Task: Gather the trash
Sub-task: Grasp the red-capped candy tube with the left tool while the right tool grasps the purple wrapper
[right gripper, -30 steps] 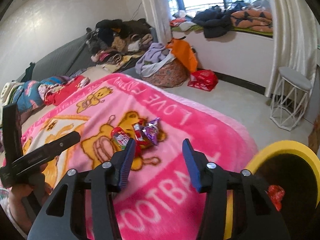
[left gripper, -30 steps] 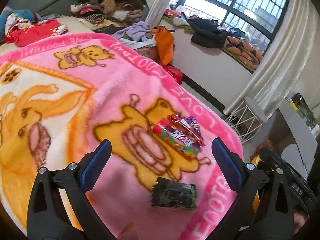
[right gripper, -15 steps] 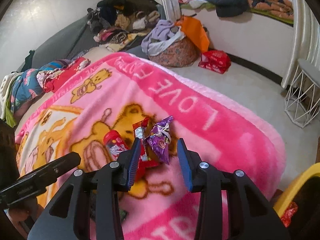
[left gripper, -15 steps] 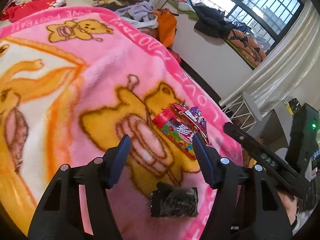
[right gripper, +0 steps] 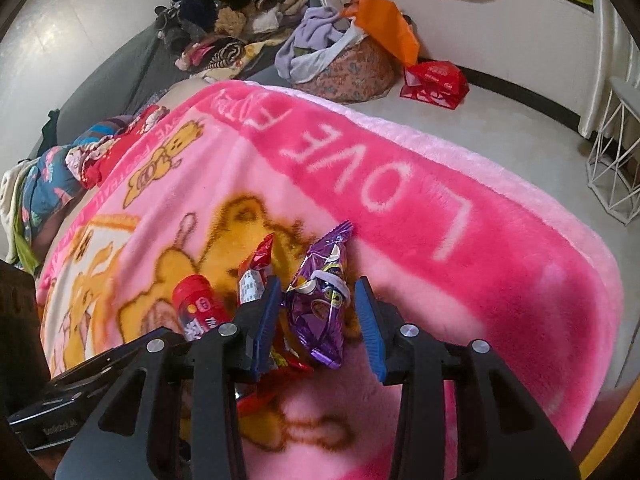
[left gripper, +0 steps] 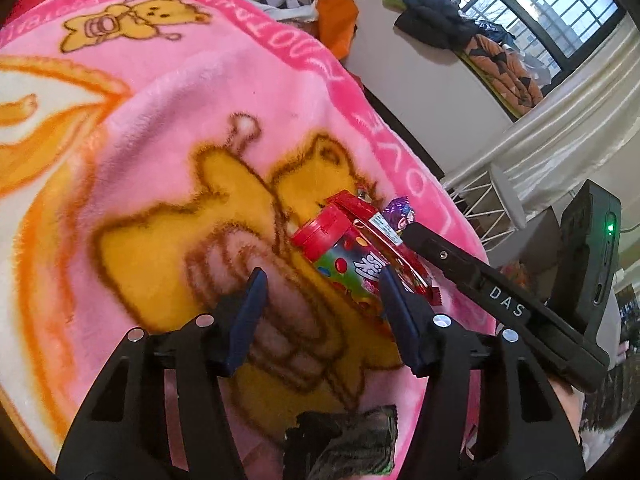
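Lying on a pink blanket (right gripper: 500, 280) are the pieces of trash: a candy tube (left gripper: 340, 256) with a red cap, a red wrapper (left gripper: 372, 220), a purple wrapper (right gripper: 320, 312) and a dark crumpled wrapper (left gripper: 344, 444). In the left wrist view the dark wrapper sits at six o'clock, its lower part cut off by the frame edge and partly behind the gripper's frame. The purple wrapper shows there only as a scrap at two o'clock, mostly hidden by the red wrapper and the other gripper's finger. In the right wrist view the tube's lower half is covered by the left finger, and the print on it is too blurred to read.

The left gripper (left gripper: 322, 320) is about half open and closing; its right finger lies against the tube's side while the left finger is apart from it, over bare blanket. The right gripper (right gripper: 318, 326) stands fairly narrow, one finger on either side of the purple wrapper; whether the pads press it I cannot tell.

Both grippers tilt steeply down toward the blanket, side by side, the right one reaching in at three o'clock of the left view.
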Tool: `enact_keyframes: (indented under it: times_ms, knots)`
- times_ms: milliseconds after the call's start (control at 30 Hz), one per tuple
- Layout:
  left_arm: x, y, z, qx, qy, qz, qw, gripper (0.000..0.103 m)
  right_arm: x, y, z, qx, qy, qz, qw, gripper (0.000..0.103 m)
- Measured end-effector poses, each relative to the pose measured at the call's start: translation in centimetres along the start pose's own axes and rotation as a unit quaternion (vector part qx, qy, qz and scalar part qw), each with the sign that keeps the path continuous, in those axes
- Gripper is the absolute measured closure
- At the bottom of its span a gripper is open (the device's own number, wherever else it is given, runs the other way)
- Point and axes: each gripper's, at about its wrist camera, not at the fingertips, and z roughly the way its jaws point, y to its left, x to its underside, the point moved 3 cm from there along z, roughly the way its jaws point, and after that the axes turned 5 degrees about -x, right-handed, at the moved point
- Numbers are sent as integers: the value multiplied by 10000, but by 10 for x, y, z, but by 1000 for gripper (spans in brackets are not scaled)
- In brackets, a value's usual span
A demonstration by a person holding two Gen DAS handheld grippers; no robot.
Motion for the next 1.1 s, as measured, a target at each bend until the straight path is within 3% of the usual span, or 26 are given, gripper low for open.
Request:
enact_keyframes:
  times_ms: [200, 233, 333, 767, 867, 1100]
  knots:
    - [-5, -1, 10, 100, 167, -101, 9998, 50, 9, -15, 11, -300, 80, 343, 9989, 64]
    - [-6, -2, 12, 115, 181, -121, 9997, 50, 10, -17, 9, -369, 28, 419, 9984, 71]
    - [-7, -3, 16, 130, 219, -168, 9995, 47, 16, -22, -2, -411, -107, 541, 9976, 76]
    - [-8, -11, 30, -134, 353, -285, 9989, 47, 46, -29, -82, 194, -1028, 483, 9933, 79]
    - [-8, -11, 29, -211, 395, -235, 9987, 56, 59, -26, -95, 249, -1171, 520, 9915, 79]
    - [1, -2, 16, 189, 349, -481, 9981, 63, 79, -15, -113, 321, -1245, 352, 9911, 79]
